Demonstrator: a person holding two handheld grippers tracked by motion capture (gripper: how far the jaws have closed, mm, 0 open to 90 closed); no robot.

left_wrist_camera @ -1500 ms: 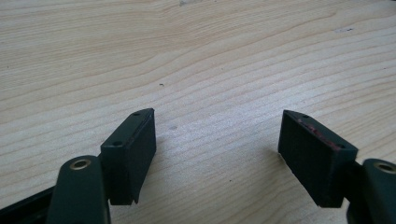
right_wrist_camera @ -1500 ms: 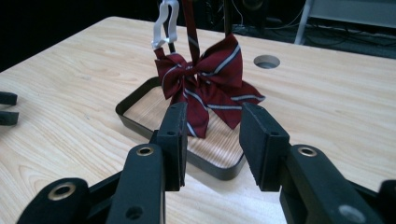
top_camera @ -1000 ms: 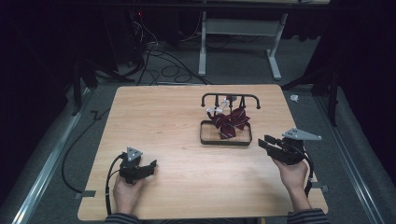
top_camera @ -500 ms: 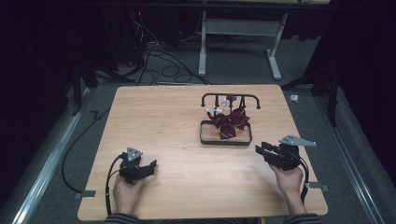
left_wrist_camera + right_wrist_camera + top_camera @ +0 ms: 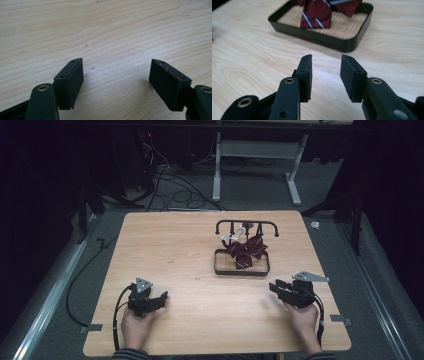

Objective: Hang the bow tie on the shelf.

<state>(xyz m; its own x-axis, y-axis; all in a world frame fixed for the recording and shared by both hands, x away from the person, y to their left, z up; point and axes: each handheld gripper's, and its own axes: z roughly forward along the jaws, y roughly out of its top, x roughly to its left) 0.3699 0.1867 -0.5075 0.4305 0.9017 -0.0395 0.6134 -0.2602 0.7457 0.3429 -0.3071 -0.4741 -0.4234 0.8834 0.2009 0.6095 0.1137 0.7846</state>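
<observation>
Striped bow (image 5: 246,251) in black tray (image 5: 241,271)

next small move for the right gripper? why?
Probably ease the right gripper forward toward the black tray. Its jaws stand apart with nothing between them and face the striped red bow hanging into the tray, with bare table between.

Laboratory or test bay: wooden bench (image 5: 200,250) in a dark room, loose cables (image 5: 170,180) on grey floor at upper frame, metal desk frame (image 5: 255,165) behind.
</observation>
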